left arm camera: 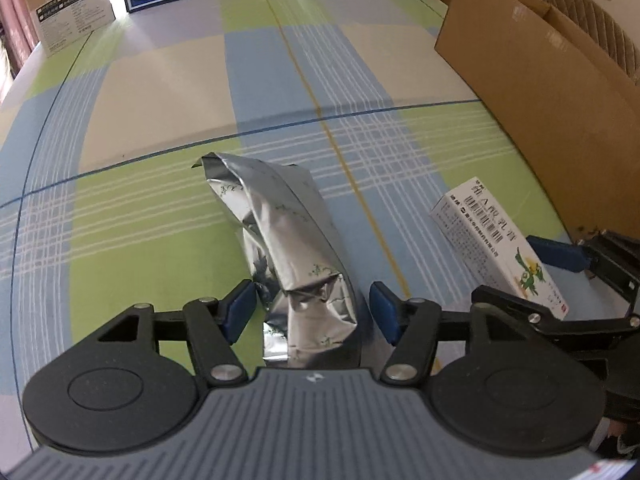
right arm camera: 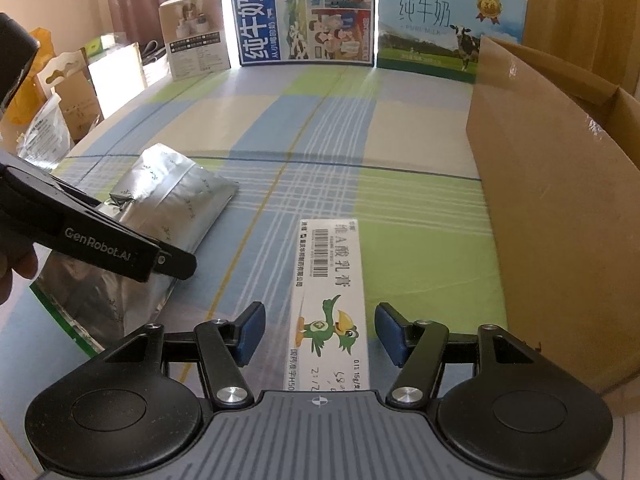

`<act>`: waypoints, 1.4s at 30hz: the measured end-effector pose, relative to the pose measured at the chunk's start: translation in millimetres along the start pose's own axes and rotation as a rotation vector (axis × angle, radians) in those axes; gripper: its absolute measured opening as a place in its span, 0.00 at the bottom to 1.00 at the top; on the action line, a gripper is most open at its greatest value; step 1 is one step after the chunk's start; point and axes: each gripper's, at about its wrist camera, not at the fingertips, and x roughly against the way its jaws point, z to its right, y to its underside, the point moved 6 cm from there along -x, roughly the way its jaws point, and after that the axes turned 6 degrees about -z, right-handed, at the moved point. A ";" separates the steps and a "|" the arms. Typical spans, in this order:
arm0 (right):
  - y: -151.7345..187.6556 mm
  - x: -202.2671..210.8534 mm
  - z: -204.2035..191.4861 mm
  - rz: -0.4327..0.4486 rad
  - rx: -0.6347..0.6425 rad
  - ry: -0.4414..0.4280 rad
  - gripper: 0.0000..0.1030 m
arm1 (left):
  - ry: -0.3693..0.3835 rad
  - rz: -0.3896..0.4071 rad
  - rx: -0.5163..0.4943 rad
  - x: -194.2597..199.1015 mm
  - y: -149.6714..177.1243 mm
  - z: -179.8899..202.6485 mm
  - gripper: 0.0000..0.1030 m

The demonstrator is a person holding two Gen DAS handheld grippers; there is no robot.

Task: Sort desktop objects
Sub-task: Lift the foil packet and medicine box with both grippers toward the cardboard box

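Between the blue pads of my left gripper (left arm camera: 312,312), the near end of the silver foil pouch (left arm camera: 288,240) is sitting in an open gap; the jaws are standing wide on either side of it and are gripping nothing, though the left pad appears to be almost brushing the foil. My right gripper (right arm camera: 320,334) is likewise standing fully open, its pads flanking the near end of the white medicine box (right arm camera: 330,300) without touching it. Both items are lying flat on the checked cloth (left arm camera: 160,100) covering the bench, the pouch to the left and the box to the right, near each other but apart. Beyond the box, along the right edge of the bench, the open cardboard carton (right arm camera: 540,200) is standing, and I am judging it to be the likely destination. Its interior is not showing, so I cannot tell whether anything is already inside. As far as these views show, no item is being held or lifted: both grasps are lined up, and closing, lifting and placing are still outstanding for both objects.
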 end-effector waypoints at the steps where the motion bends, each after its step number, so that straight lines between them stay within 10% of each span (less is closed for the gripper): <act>1: 0.0 -0.1 0.3 0.000 -0.001 0.001 0.57 | -0.004 0.001 -0.001 0.4 0.4 0.0 0.55; 7: 0.4 0.0 1.0 -0.010 -0.013 -0.011 0.35 | 0.014 0.008 -0.014 8.0 5.9 2.3 0.41; 23: -1.2 -3.1 -0.3 -0.004 -0.001 0.003 0.37 | 0.099 0.006 0.024 25.9 20.9 -6.4 0.40; 42: -2.9 -7.5 -2.5 0.003 0.024 0.027 0.41 | 0.007 -0.030 -0.131 17.5 26.0 11.4 0.42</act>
